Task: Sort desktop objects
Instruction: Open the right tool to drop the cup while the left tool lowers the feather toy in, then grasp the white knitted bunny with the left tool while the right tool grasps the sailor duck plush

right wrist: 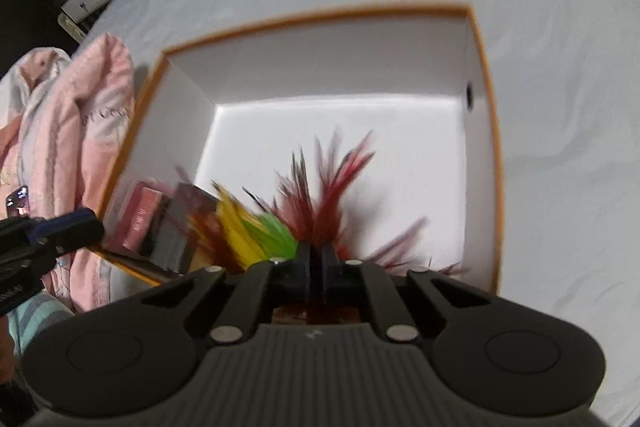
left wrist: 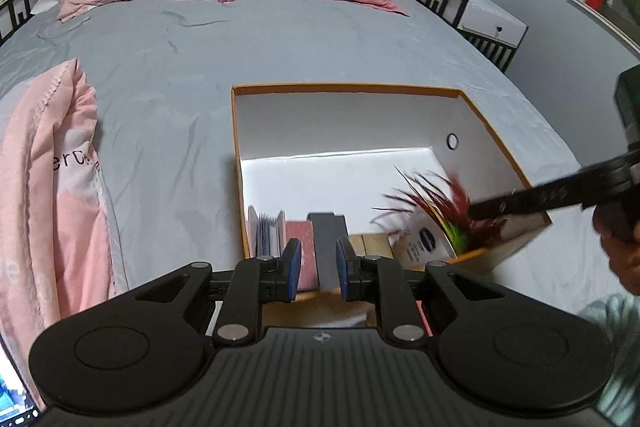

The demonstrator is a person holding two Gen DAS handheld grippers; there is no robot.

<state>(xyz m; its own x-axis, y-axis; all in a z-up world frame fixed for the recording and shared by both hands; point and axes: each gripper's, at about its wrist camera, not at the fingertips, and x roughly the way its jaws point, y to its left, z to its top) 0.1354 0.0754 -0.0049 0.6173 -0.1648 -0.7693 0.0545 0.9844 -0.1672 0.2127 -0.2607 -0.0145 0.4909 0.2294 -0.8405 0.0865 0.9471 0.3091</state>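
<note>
Grey bed point(left wrist: 168, 75), orange-rimmed box point(left wrist: 344, 89), right gripper point(right wrist: 316, 259) clamping feather toy point(right wrist: 312, 203), left gripper point(left wrist: 319, 259) parted, labels unreadable.

1. Feather toy point(right wrist: 320, 195) motion-blurred in both views; its base is hidden between the right gripper point(right wrist: 316, 267) fingers.
2. White bottle point(left wrist: 420, 243) label too small to read, partly behind feathers.
3. Box point(left wrist: 500, 123) near wall hidden behind left gripper point(left wrist: 319, 267).
</note>
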